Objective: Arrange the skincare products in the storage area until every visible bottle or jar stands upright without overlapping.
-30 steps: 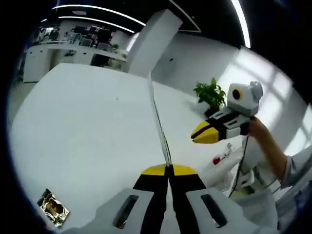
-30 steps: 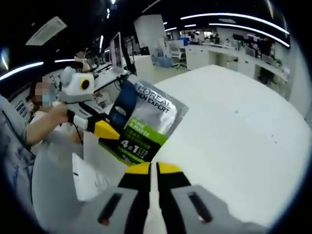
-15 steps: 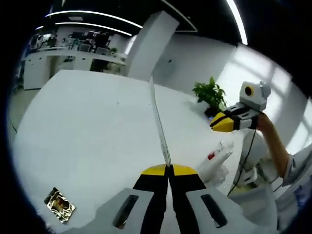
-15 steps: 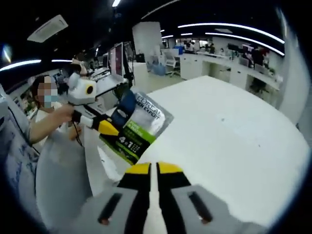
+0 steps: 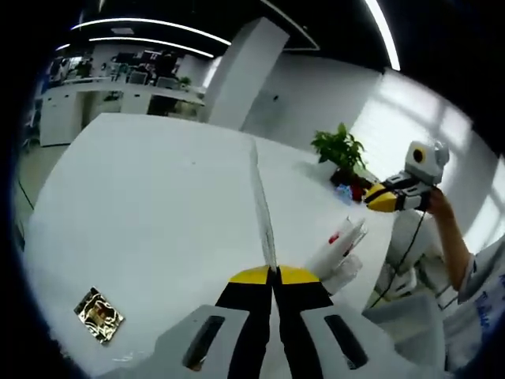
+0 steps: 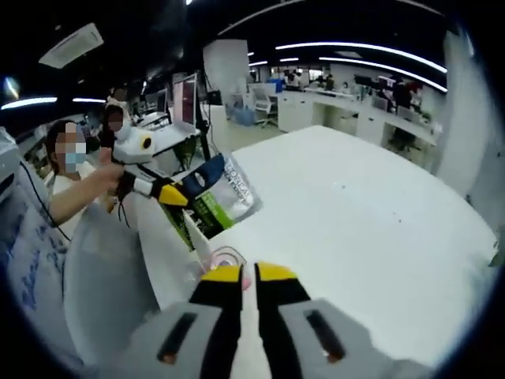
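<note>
My left gripper [image 5: 273,272] is shut on a flat L'Oreal sachet [image 5: 263,205], seen edge-on as a thin strip rising from its jaws. In the right gripper view that grey, blue and green sachet [image 6: 225,197] hangs in the air from the left gripper [image 6: 175,196], above the table's near edge. My right gripper [image 6: 248,274] has its jaws a narrow gap apart, with nothing clearly held. A clear round object [image 6: 225,257] lies just beyond its tips. The right gripper [image 5: 371,201] hovers off the table's right side. A white tube with red print [image 5: 338,246] leans at that edge.
The white table [image 5: 158,197] stretches wide. A small gold packet [image 5: 99,316] lies near its front left. A potted plant [image 5: 339,150] stands beyond the far right. A person [image 6: 71,197] holds both grippers. Office desks fill the background.
The right gripper has drawn back away from the sachet and its jaws have parted slightly. The white tube now shows more fully at the table edge. The left gripper keeps its hold.
</note>
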The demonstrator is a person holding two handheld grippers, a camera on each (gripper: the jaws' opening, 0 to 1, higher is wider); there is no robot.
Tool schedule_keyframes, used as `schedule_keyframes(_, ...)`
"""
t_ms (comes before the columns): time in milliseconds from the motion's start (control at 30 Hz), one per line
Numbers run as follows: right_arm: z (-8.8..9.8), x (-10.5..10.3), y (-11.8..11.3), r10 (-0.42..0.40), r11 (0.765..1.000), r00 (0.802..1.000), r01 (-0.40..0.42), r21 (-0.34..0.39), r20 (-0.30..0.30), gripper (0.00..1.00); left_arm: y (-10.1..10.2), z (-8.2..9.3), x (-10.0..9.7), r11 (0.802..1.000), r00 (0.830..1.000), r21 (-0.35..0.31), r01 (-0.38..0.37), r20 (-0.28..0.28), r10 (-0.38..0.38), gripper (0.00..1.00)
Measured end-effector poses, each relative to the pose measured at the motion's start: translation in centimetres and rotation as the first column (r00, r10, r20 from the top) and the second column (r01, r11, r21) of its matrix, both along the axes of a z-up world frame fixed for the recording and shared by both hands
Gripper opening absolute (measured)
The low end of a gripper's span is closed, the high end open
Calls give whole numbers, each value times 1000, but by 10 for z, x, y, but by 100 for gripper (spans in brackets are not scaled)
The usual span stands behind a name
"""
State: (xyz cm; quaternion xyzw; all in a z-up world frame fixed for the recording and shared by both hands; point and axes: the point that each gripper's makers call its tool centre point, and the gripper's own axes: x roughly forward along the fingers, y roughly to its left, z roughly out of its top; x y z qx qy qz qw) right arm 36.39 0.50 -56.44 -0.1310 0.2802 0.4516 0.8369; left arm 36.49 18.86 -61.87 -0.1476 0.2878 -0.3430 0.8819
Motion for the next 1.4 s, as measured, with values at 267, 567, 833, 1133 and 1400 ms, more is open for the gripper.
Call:
schedule_keyframes(267, -13, -30, -2, -14, 1000, 999, 14, 4, -40, 6, 3, -3, -10, 1000, 1000, 2, -2, -19, 2, 0)
schedule_keyframes(567, -42, -59, 8, -15, 999, 992, 19, 26, -125, 6, 9, -6, -19, 1000, 999, 4, -13, -30, 13, 0)
schedule_keyframes(833, -63, -83, 28, -37, 991, 975, 65, 119, -219, 7, 3, -4, -35, 999, 999, -13, -38, -27, 37, 0)
schedule_keyframes(1133, -81, -93, 47, -134, 947, 933, 219, 233, -334, 13, 3, -2, -46, 998, 998, -33, -60, -24, 59, 0)
schedule_keyframes(1400, -92, -98, 70, -173, 904, 900, 306, 297, -400, 19, -4, 3, -56, 995, 997, -68, -76, -16, 75, 0)
